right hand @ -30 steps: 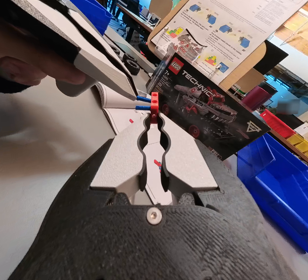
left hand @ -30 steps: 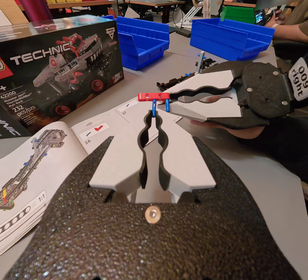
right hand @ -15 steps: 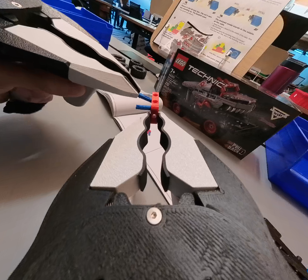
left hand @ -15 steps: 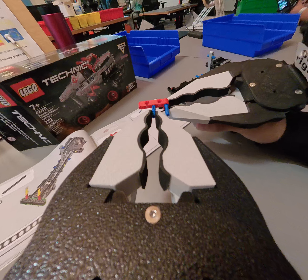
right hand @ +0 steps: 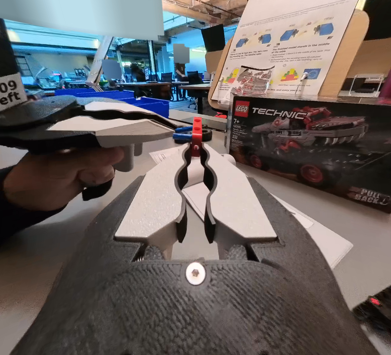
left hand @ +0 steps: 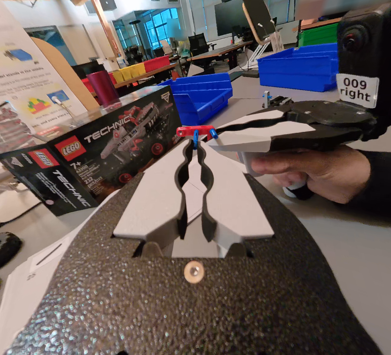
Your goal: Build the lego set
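Observation:
A short red beam (left hand: 191,131) carries two blue pins. My left gripper (left hand: 195,144) is shut on one blue pin (left hand: 195,139), the one farther from the right gripper. My right gripper (right hand: 196,148) is shut on the lower end of the red beam (right hand: 196,133) and holds it upright in its view. In the left wrist view the right gripper (left hand: 212,136) comes in from the right, with the second blue pin (left hand: 213,133) free at its tips. In the right wrist view the left gripper (right hand: 175,131) comes in from the left. The part is held above the table.
The black set box (left hand: 110,148) stands behind the part, also in the right wrist view (right hand: 306,139). The open instruction booklet (right hand: 275,207) lies below. Two blue bins (left hand: 201,99) (left hand: 296,67) and a partly built black chassis (left hand: 277,100) sit farther back. Loose tyres (right hand: 208,133) lie by the box. My left and right fingertips are right by each other.
Both grippers have risen and levelled out together with the red beam and pins between them. Both views now show more of the room. Neither grip has changed.

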{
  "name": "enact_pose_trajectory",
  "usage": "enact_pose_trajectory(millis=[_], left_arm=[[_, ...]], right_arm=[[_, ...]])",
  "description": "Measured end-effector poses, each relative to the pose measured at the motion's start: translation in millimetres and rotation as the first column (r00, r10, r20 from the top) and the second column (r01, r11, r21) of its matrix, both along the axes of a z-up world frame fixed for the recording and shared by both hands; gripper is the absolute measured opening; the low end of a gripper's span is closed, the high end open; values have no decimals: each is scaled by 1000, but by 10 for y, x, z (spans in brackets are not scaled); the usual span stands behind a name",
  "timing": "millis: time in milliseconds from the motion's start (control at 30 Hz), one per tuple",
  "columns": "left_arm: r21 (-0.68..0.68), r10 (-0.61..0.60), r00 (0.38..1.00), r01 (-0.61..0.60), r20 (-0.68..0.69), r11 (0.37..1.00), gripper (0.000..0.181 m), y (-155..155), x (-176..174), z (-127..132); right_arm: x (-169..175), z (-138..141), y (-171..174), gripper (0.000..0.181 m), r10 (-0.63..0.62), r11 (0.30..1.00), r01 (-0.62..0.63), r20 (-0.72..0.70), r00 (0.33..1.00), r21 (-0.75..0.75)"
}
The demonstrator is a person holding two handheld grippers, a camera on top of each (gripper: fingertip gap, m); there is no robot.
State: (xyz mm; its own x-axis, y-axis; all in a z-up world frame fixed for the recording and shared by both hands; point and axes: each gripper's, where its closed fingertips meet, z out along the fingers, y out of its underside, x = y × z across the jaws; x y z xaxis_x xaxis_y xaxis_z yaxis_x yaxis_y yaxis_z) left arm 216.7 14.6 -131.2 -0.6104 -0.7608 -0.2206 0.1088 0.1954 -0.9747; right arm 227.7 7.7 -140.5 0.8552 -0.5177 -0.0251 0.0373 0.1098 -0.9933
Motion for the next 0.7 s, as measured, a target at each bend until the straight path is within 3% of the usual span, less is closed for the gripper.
enact_pose_trajectory(millis=[167,500,567,700], left_arm=[[66,31,997,-36,74,997,1,9,-32,48],[-261,-107,991,83,-81,962,0,0,-48,99],[-258,-102,991,75,-90,963,0,9,-26,67],[-167,-48,998,43,-30,985,0,40,-26,84]], right_arm=[[-12,22,18,6,-24,1000,24,39,999,-2],[-42,92,1,6,-83,996,88,146,986,-28],[-159,116,88,6,-23,998,34,203,979,-53],[-149,113,153,6,-146,969,202,325,934,-145]])
